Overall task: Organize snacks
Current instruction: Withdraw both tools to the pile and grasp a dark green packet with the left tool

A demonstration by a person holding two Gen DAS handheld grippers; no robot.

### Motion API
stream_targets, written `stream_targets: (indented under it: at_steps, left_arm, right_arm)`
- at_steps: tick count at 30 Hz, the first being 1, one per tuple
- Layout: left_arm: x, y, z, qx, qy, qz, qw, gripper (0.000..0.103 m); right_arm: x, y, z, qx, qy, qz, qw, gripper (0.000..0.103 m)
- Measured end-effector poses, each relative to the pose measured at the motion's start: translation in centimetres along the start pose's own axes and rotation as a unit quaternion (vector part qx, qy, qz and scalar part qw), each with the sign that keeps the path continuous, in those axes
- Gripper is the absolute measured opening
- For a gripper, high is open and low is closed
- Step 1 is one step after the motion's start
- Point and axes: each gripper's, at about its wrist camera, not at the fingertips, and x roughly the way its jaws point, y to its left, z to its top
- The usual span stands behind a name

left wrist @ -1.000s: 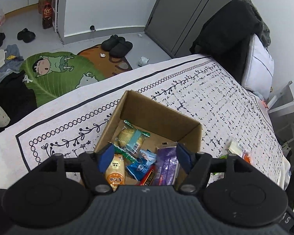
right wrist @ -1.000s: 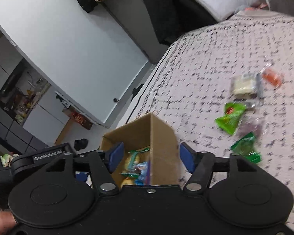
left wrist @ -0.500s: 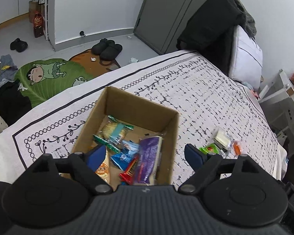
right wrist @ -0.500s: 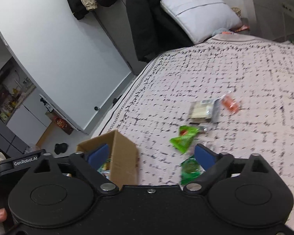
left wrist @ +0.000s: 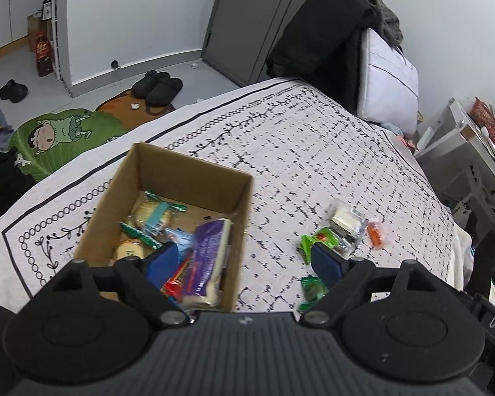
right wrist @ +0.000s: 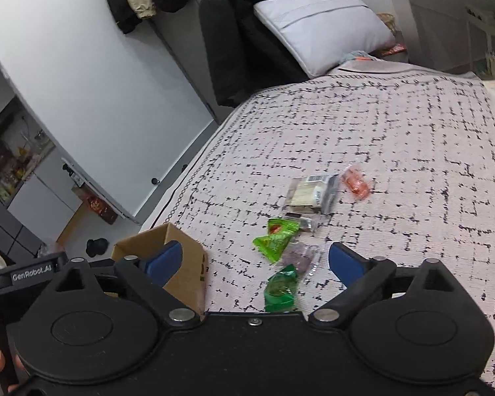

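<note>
Left gripper [left wrist: 244,260] held above the box's [left wrist: 194,171] near right corner, jaws wide, empty. Right gripper [right wrist: 255,260] held above the bed [right wrist: 396,125], jaws wide, empty, over the green packets [right wrist: 275,242]. Box sits on the bed, holding snacks [left wrist: 208,254]; loose packets lie to its right.

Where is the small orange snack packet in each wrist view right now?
Left wrist: the orange packet lies right of centre on the bedspread, just right of the clear wafer packet.
Right wrist: orange packet sits at mid-height, right of centre, again right of the wafer packet.
Shared landmark: the cardboard box.
</note>
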Motion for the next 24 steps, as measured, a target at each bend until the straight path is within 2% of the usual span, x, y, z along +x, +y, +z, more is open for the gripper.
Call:
stream_targets:
  at_steps: [9, 14, 16, 18, 20, 24]
  left_arm:
    - [1.0, -2.3, -0.5, 0.011, 0.008, -0.013, 0.9998, 0.087]
    - [1.8, -3.9, -0.6, 0.022, 0.010, -0.026, 0.9994, 0.087]
    - [2.3, -4.5, -0.6, 0.027, 0.011, -0.031, 0.9991, 0.087]
    - [3.0, -5.1, -0.7, 0.032, 0.013, -0.034, 0.9988, 0.086]
    - [3.7, -5.4, -0.9, 0.029, 0.019, -0.035, 0.9988, 0.086]
    - [5.4, -5.9, -1.4, 0.021, 0.035, -0.037, 0.9985, 0.084]
  right_arm:
    - [0.0, -3.0, 1.0, 0.027, 0.011, -0.007, 1.000, 0.096]
    - [0.8, -3.4, 0.5, 0.007, 0.025, -0.010, 1.000, 0.094]
    - [1.4, -3.8, 0.2, 0.005, 0.037, -0.010, 0.999, 0.090]
    - [2.4, -4.7, -0.2, 0.021, 0.051, -0.010, 0.998, 0.081]
    - [3.1, -5.6, -0.2, 0.043, 0.063, -0.008, 0.997, 0.075]
    - [4.3, -7.1, -0.1, 0.077, 0.073, -0.003, 0.994, 0.072]
